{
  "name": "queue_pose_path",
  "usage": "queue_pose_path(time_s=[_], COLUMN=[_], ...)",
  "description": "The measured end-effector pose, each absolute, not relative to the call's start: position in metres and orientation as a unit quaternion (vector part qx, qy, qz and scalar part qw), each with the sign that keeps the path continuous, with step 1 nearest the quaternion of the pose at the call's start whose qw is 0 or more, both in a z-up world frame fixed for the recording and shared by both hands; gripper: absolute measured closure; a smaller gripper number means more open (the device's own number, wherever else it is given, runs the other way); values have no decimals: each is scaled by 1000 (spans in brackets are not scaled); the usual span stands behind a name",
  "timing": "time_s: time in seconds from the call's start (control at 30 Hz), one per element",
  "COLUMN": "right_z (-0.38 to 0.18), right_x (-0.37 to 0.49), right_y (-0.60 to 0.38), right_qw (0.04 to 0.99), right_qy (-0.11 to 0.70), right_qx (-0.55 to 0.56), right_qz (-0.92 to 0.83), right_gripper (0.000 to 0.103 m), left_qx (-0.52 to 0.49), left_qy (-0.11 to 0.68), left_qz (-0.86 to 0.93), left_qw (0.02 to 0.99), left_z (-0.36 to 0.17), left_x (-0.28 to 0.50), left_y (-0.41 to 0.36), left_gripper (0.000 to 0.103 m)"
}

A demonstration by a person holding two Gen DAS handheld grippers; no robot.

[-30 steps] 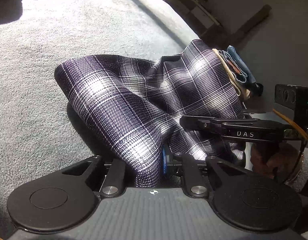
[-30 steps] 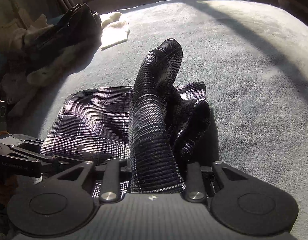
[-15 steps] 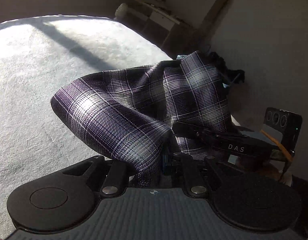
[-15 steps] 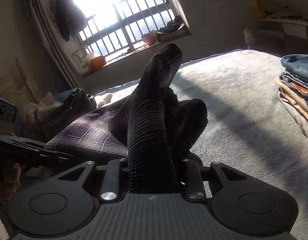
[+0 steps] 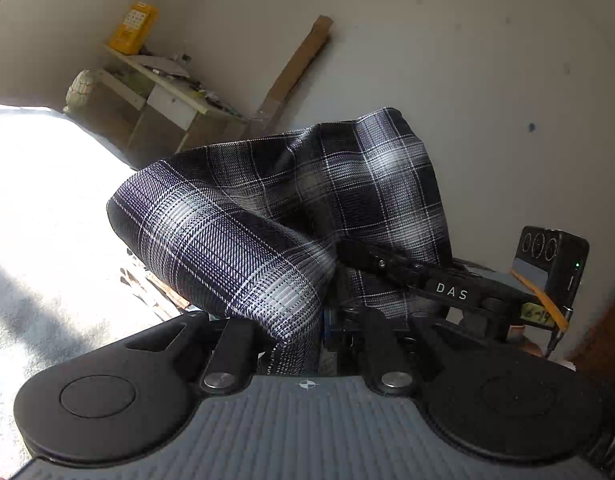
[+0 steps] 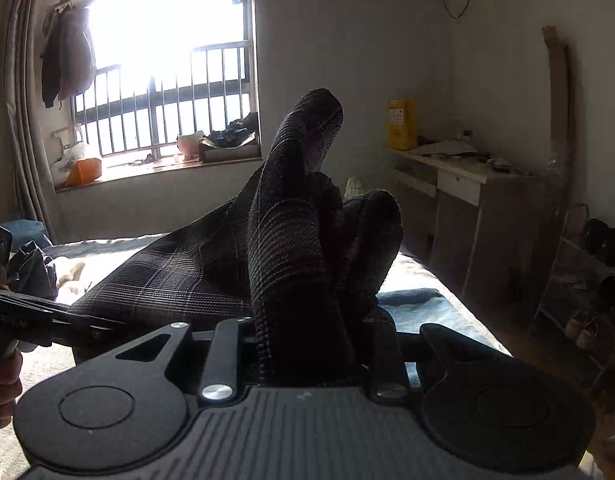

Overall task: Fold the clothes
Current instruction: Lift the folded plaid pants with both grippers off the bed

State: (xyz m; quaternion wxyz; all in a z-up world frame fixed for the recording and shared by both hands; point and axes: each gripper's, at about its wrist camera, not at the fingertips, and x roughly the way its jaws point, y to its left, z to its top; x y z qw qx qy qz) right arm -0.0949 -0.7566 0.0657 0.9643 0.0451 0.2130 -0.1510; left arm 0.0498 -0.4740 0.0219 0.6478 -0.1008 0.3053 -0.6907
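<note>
Both hands have lifted the plaid cloth up off the bed since the earlier pictures, so now walls and a window show behind it.

Left wrist view: the left hand-held gripper at the bottom middle is clenched on a fold of the plaid cloth. The cloth puffs up in the middle of the frame. The right hand-held gripper comes in from the right and bites the same cloth. I think 2 grips keep the cloth tidy while it is carried. The bed is bright at the left.

Right wrist view: the right hand-held gripper at the bottom middle squeezes a thick dark bunch of cloth, which stands up in the middle. The left hand-held gripper holds the far side at the left edge.
</note>
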Motion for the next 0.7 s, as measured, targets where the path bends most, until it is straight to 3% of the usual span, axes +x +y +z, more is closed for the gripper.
queue_pose_path(time_s=[0.27,0.7], right_z=[70,53], right_x=[-75,-55], right_y=[-828,-887], right_qw=[954,949], right_qy=[238,257], right_qx=[7,-20], right_qz=[-182,-183], right_gripper=[75,75], left_qx=[-83,-60], left_qy=[294,280], left_qz=[-701,-691], left_qw=[645,663], left_z=[20,10], left_x=[46,55], left_y=[-551,-579], left_gripper=[92,92])
